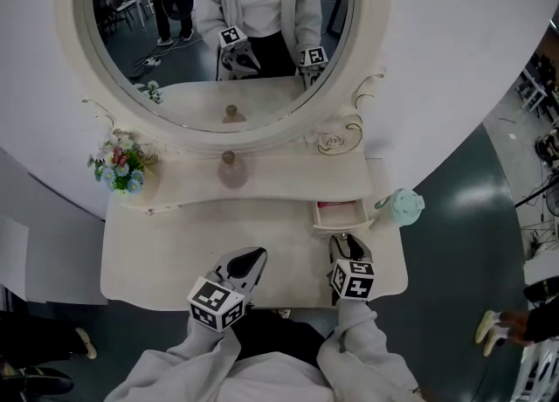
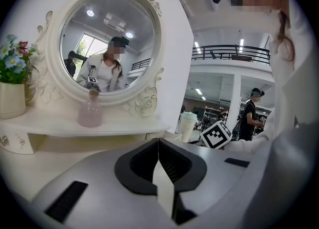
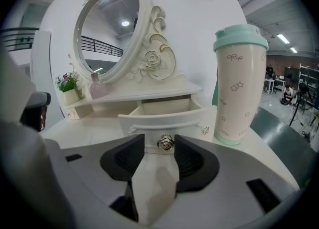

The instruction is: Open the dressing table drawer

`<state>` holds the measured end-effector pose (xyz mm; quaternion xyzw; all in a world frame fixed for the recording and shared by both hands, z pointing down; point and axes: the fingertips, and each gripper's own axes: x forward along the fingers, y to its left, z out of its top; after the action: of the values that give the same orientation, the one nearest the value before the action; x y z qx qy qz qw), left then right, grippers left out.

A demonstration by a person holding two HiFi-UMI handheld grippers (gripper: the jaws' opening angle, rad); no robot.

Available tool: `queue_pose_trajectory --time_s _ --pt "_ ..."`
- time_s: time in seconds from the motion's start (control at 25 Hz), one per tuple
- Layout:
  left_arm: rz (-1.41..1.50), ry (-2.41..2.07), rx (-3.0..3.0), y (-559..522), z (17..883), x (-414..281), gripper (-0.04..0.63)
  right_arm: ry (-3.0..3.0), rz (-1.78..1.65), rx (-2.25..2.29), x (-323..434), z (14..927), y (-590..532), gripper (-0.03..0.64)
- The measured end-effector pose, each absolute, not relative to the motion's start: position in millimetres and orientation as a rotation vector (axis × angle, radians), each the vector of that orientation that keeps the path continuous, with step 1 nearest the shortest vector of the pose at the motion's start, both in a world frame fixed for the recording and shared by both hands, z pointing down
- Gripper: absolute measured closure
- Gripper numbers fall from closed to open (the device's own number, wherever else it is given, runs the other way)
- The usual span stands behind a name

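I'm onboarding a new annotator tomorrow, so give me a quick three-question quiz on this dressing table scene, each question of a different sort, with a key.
1. True or false: the drawer is fully shut.
2. In the right gripper view, the mint-lidded cup stands on which side of the drawer? A left, B right, C inside it.
3. What sits between the right claw's open jaws?
Key: 1 false; 2 B; 3 the drawer's knob.

Large open hall: mezzanine railing (image 2: 229, 52), ceiling strip lights (image 2: 241, 44).
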<state>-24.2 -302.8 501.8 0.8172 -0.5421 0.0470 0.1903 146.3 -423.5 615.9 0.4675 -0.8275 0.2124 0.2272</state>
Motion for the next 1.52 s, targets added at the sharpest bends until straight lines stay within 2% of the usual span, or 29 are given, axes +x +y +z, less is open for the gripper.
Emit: queue_pose_trajectory --time_s 0.2,0.64,0.8,1.08,1.52 --pt "0.116 -1.543 2.303 -304 497 -30 0.578 -2.319 0.625 1.261 144 605 -415 0.382" --pt "0.084 -1.533 2.360 -318 481 -29 0.578 -2.459 0.594 1.234 141 548 -385 0.377" --pt "0.079 -1.522 2.388 -321 474 -24 0.578 -2.518 0.545 1.252 139 517 -377 0.421" --pt "0.066 -1.521 2.435 -324 459 -18 0.578 -2.600 0.436 1.307 134 471 -365 0.548" --pt "0.076 -1.545 2.421 -318 461 -16 0.578 -2.576 0.408 1.345 139 477 -356 0.584"
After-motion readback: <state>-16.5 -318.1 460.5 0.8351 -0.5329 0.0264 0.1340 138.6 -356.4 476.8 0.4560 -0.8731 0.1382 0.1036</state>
